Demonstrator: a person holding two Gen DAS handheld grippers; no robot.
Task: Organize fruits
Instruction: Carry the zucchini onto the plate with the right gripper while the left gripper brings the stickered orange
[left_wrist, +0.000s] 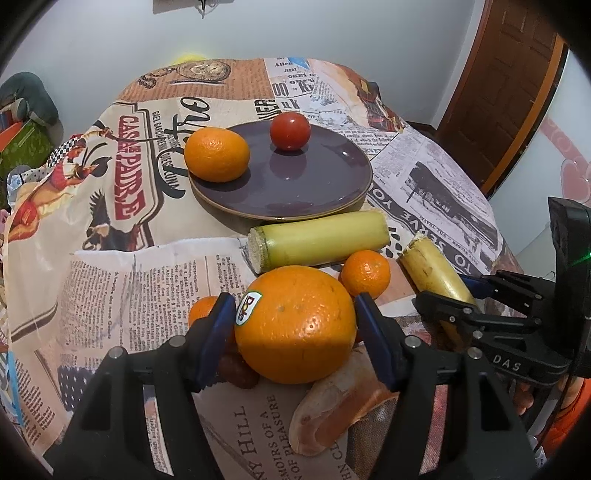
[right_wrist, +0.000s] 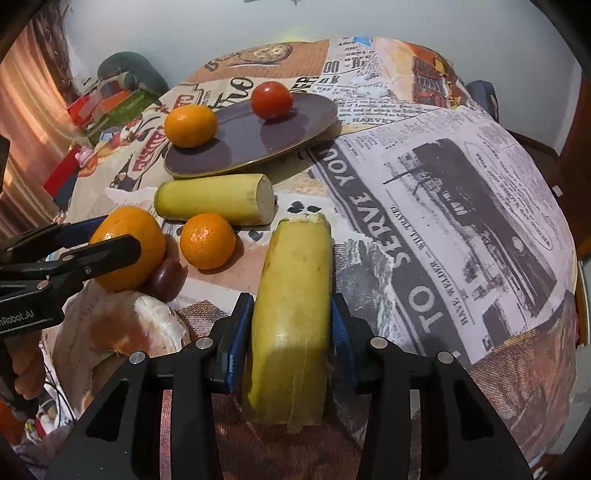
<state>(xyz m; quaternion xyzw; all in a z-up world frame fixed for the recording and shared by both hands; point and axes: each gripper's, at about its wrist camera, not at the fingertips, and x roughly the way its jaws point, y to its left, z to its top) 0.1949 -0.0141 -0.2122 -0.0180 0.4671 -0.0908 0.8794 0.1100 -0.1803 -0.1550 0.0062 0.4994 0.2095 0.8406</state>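
In the left wrist view my left gripper (left_wrist: 295, 325) is shut on a big orange (left_wrist: 295, 321) with a Dole sticker, one blue pad on each side. The right wrist view shows the same left gripper (right_wrist: 103, 240) and big orange (right_wrist: 129, 247) at the left. My right gripper (right_wrist: 291, 332) is shut on a yellow sugarcane piece (right_wrist: 295, 295) that points away from it; the right gripper (left_wrist: 476, 295) and that cane piece (left_wrist: 432, 269) also show from the left. A purple plate (left_wrist: 325, 184) holds an orange (left_wrist: 216, 153) and a tomato (left_wrist: 290, 131).
A second cane piece (left_wrist: 317, 240) lies in front of the plate, with a small mandarin (left_wrist: 365, 273) beside it. Another small orange (left_wrist: 201, 308), a dark reddish fruit (left_wrist: 236, 371) and a bread roll (left_wrist: 332, 406) sit around the big orange. A newspaper-print cloth (left_wrist: 129, 288) covers the table.
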